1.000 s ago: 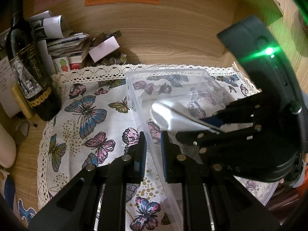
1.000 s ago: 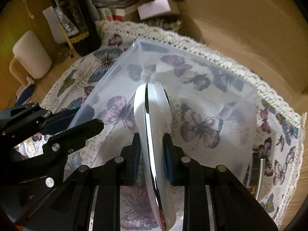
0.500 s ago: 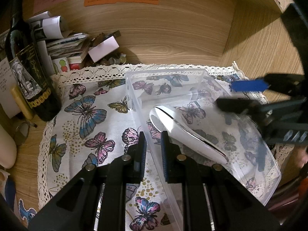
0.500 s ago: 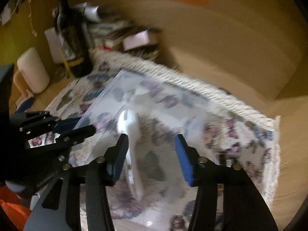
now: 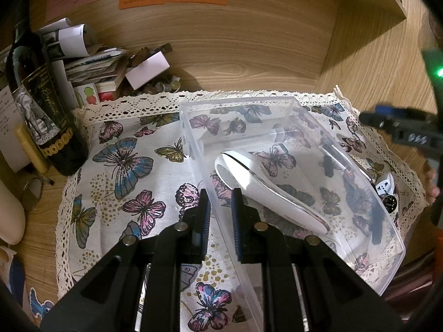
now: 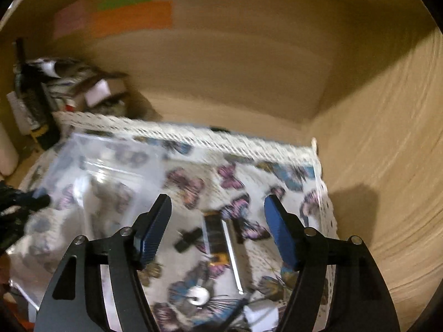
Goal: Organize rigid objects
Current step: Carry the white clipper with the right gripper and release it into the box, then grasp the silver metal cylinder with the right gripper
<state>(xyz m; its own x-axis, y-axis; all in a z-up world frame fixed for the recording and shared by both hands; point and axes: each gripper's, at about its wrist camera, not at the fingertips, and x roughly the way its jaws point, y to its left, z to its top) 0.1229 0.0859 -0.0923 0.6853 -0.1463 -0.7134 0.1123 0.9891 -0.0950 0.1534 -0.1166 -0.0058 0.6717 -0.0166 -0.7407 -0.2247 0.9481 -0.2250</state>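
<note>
One white device lies in the clear box

One white device (image 5: 265,191) rests flat inside the clear box (image 5: 293,102) on the desk. It looks stiff, smooth and slippery; I would take its narrow waist. Left tongs (image 5: 220,215) pinch the box wall. Right tongs (image 6: 217,229) are wide and hold nothing, above small items (image 6: 218,238).

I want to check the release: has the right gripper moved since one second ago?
Yes. The right gripper has let go of the white device, now lying in the clear box, and has pulled away rightward, off the box.
</note>
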